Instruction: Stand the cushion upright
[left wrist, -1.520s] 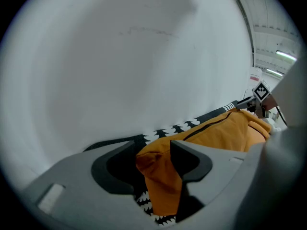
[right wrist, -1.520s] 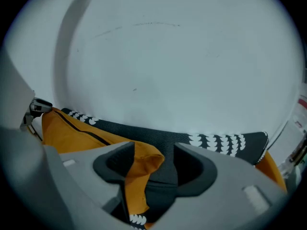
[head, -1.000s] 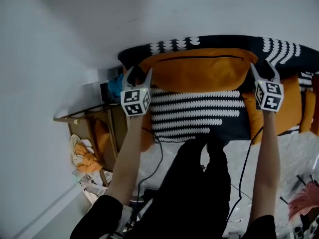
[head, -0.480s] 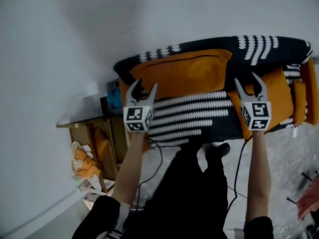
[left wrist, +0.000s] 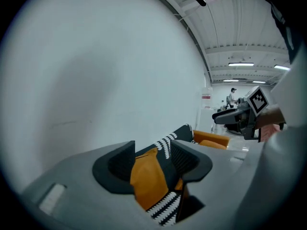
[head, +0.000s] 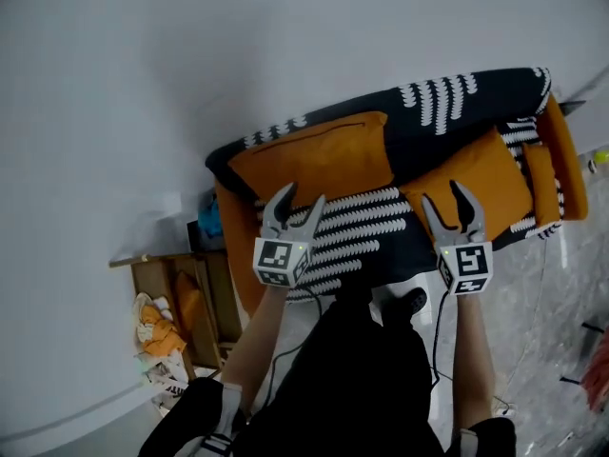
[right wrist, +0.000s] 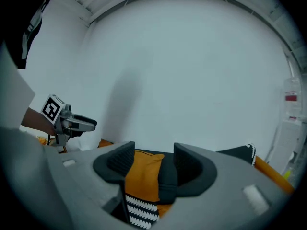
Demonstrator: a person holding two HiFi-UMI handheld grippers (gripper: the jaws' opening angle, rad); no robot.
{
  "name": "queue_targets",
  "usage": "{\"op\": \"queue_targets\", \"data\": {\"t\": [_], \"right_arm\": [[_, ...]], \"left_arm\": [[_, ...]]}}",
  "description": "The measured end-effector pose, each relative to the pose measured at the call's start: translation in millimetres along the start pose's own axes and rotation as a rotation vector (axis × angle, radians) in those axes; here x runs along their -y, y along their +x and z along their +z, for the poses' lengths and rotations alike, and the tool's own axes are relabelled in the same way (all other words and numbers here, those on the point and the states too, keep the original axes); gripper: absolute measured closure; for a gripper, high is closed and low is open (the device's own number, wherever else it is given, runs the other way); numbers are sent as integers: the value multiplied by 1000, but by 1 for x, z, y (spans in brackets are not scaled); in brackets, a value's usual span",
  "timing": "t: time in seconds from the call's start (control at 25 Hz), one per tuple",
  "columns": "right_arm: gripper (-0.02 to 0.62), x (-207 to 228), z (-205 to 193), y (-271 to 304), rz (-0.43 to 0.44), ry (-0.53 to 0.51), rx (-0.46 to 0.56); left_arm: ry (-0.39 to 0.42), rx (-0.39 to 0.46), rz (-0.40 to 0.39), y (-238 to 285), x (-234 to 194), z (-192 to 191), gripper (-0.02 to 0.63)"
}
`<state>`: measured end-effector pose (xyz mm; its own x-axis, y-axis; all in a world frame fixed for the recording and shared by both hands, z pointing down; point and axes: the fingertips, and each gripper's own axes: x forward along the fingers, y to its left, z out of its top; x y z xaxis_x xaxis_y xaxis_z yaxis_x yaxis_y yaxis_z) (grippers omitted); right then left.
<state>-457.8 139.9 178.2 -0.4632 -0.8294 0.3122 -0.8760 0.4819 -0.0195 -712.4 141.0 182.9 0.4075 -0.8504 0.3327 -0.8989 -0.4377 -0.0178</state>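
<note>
Cushion [head: 309, 155] stands on edge, leaning on sofa back [head: 457, 98], so it holds unaided. Left gripper [head: 302, 195] and right gripper [head: 444, 195] hang clear of it, jaws spread, nothing between; left jaws just narrowed slightly. Task looks done.

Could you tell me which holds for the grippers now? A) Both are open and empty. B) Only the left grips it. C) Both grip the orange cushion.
A: the left gripper and right gripper both show jaws apart, short of the orange cushion; the left's have just been closing slightly, on nothing.
</note>
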Motion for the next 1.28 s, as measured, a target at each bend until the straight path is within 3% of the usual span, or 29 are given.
{"op": "queue_targets", "data": {"t": [0.36, 0.84, 1.0, 1.28], "right_arm": [[339, 36, -1, -128, -85, 64, 76], [339, 130, -52, -281, -191, 102, 53], [339, 155, -74, -319, -227, 121, 27], [339, 193, -102, -354, -300, 185, 9]], "left_arm": [[49, 42, -217, -1, 169, 36, 371], [59, 39, -324, 5, 349, 43, 371], [64, 21, -361, 6, 395, 37, 371], [72, -12, -410, 24, 436, 31, 373]]}}
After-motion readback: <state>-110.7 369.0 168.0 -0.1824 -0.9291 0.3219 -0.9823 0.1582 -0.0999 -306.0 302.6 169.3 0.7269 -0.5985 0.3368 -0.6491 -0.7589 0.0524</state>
